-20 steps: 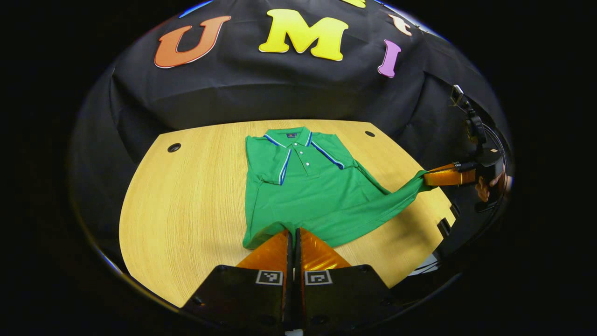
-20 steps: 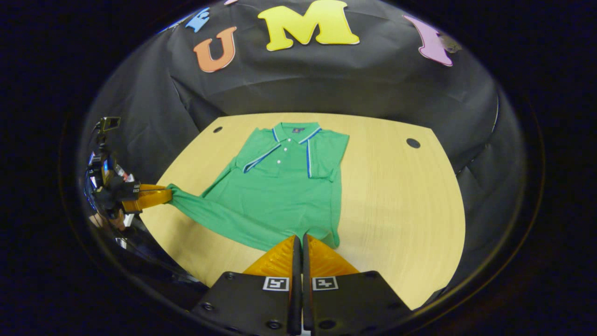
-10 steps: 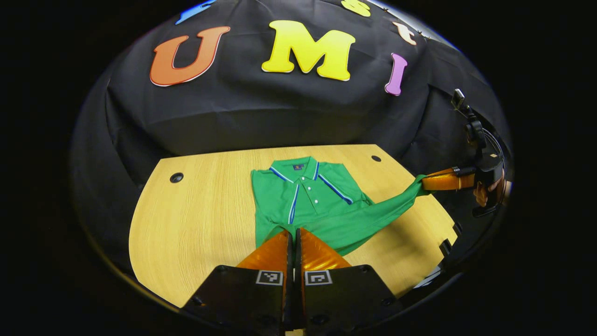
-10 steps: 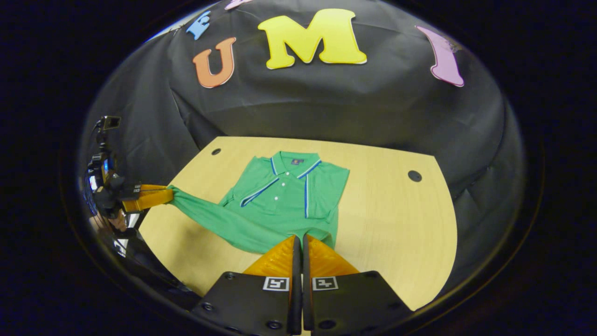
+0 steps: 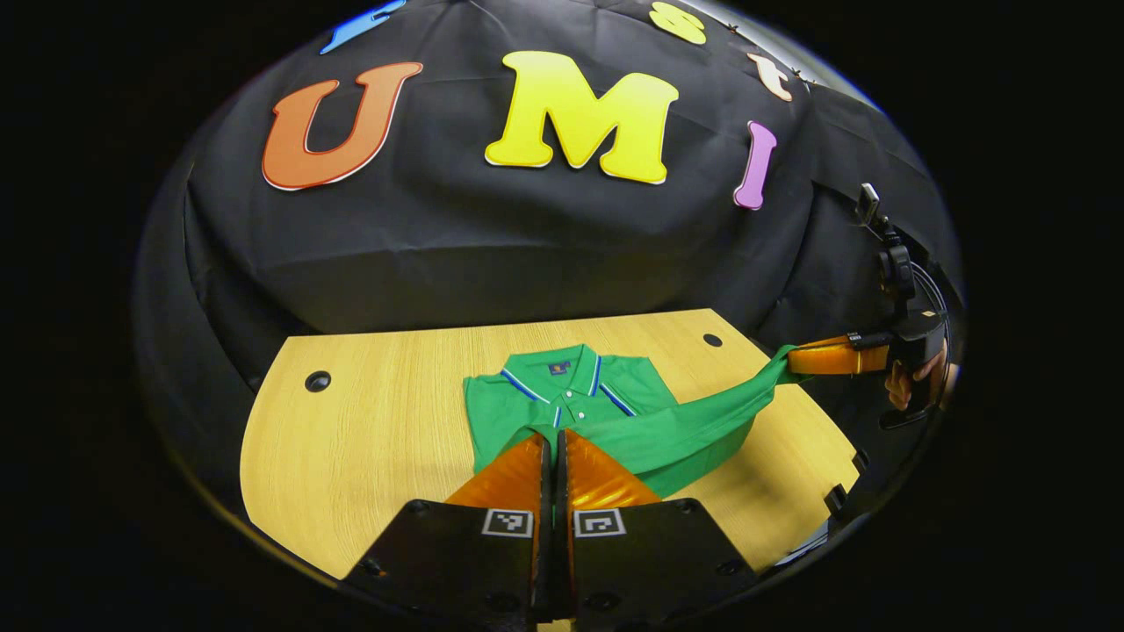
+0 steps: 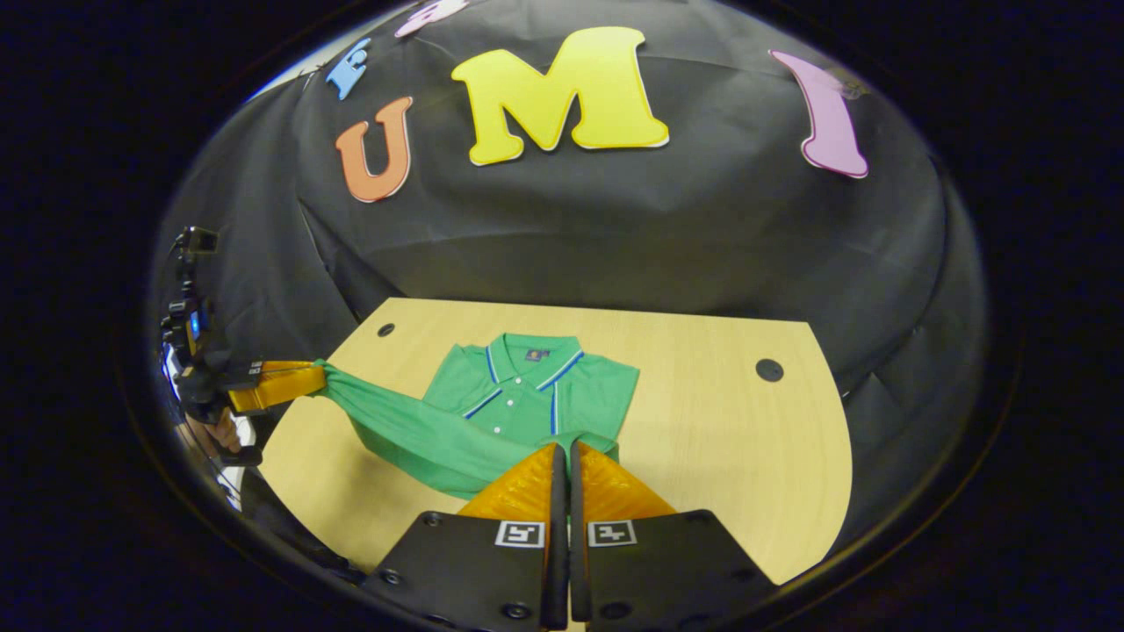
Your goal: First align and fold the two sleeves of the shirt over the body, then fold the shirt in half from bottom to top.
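Note:
A green polo shirt (image 5: 562, 399) with blue-and-white trim lies collar-far on the wooden table (image 5: 378, 421), its sleeves folded over the body. My left gripper (image 5: 553, 436) is shut on one corner of the bottom hem, held up above the chest. In the same view, my right gripper (image 5: 788, 358) pinches the other hem corner at the far right, so the hem hangs stretched between them. In the right gripper view, the right gripper (image 6: 565, 448) is shut on the hem over the shirt (image 6: 518, 395), and the left gripper (image 6: 320, 373) holds the cloth at the left.
The table has round cable holes near its far corners (image 5: 317, 381) (image 5: 712, 340) (image 6: 769, 369). Bare wood (image 6: 720, 430) stretches to the right of the shirt. A hand (image 5: 909, 386) grips the right gripper's handle near the table's right edge. The black cloth wall stands behind.
Both grippers have raised the bottom hem and carried it forward towards the collar. The lifted cloth now covers the lower body, and less of the flat shirt shows.

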Action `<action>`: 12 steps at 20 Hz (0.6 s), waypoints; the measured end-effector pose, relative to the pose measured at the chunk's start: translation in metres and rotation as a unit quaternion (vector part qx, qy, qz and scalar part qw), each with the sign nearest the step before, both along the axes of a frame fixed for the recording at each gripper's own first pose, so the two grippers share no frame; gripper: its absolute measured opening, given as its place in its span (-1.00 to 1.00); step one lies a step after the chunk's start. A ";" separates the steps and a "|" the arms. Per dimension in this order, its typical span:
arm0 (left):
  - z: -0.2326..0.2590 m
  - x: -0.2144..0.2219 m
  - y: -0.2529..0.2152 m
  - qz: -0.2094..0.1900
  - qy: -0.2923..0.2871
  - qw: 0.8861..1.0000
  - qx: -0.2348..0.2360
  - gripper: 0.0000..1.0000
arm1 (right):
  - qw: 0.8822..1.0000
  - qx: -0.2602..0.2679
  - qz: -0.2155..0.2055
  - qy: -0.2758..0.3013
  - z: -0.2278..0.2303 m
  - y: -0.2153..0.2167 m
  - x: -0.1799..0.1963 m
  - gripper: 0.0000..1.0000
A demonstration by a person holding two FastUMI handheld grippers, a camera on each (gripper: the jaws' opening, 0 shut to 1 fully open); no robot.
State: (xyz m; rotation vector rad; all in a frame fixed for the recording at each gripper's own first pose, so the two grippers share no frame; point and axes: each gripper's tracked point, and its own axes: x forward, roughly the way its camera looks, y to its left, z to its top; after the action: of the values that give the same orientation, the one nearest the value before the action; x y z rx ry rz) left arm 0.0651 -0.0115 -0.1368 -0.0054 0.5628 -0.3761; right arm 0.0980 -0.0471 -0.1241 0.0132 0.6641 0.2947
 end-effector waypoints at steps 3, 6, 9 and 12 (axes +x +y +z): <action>0.001 0.020 0.005 0.010 -0.006 1.000 -0.005 -0.94 | 1.000 0.002 0.003 -0.004 -0.002 0.009 0.021 -0.99; -0.005 0.043 0.011 0.020 -0.009 1.000 0.001 -0.94 | 1.000 0.005 0.004 -0.004 -0.007 0.018 0.043 -0.93; -0.012 0.063 0.015 0.026 -0.013 1.000 -0.003 -0.94 | 1.000 0.009 0.002 -0.006 -0.016 0.025 0.067 -0.93; -0.023 0.087 0.017 0.042 -0.011 0.999 -0.022 -0.94 | 1.000 0.009 -0.001 -0.009 -0.025 0.028 0.089 -0.93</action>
State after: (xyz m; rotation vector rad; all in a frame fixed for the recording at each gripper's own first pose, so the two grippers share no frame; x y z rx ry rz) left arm 0.1517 0.0055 -0.1593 -0.0663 0.5314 -0.3057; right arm 0.1868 -0.0190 -0.1491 0.0287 0.6433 0.2990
